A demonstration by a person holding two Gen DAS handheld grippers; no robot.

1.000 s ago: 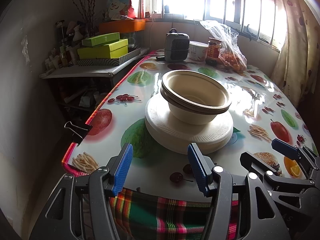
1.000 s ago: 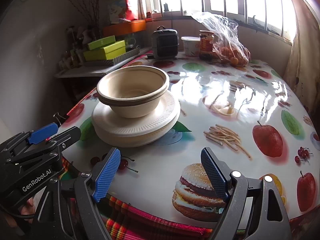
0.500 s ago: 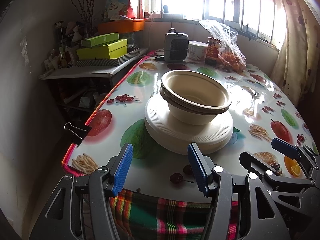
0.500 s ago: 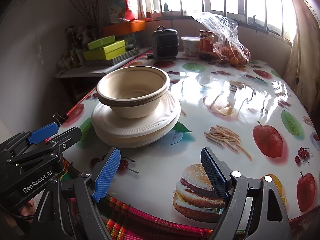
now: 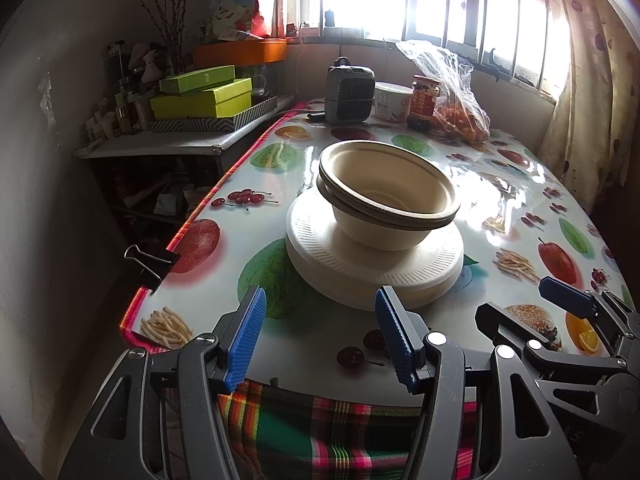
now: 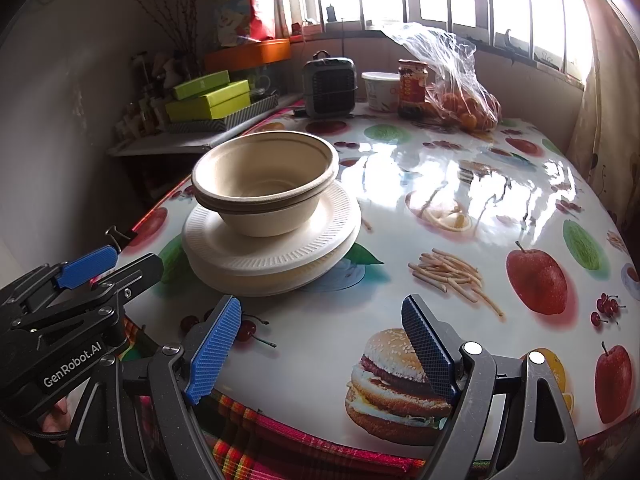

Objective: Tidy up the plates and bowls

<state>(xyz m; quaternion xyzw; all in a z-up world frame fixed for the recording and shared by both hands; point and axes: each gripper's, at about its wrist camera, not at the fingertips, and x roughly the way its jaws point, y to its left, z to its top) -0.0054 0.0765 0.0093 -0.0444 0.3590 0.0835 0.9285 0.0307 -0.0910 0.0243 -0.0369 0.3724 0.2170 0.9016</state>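
Two nested beige bowls (image 5: 386,196) (image 6: 264,184) sit on a stack of white ribbed plates (image 5: 360,268) (image 6: 256,252) on the fruit-print table (image 5: 248,232) (image 6: 460,220). My left gripper (image 5: 320,336) hovers open over the table's near edge, just short of the plate stack, with nothing between its blue pads. My right gripper (image 6: 322,344) is open too, empty, to the right of the stack above a printed burger. Each gripper shows in the other's view: the right one's fingers (image 5: 564,298) at the right edge, the left one's fingers (image 6: 86,266) at the left.
At the table's far end stand a small grey heater (image 5: 349,90), a white tub (image 5: 391,100), a red-labelled jar (image 5: 424,98) and a plastic bag of oranges (image 5: 460,116). A side shelf with green boxes (image 5: 200,96) is at left. A binder clip (image 5: 150,260) grips the table edge.
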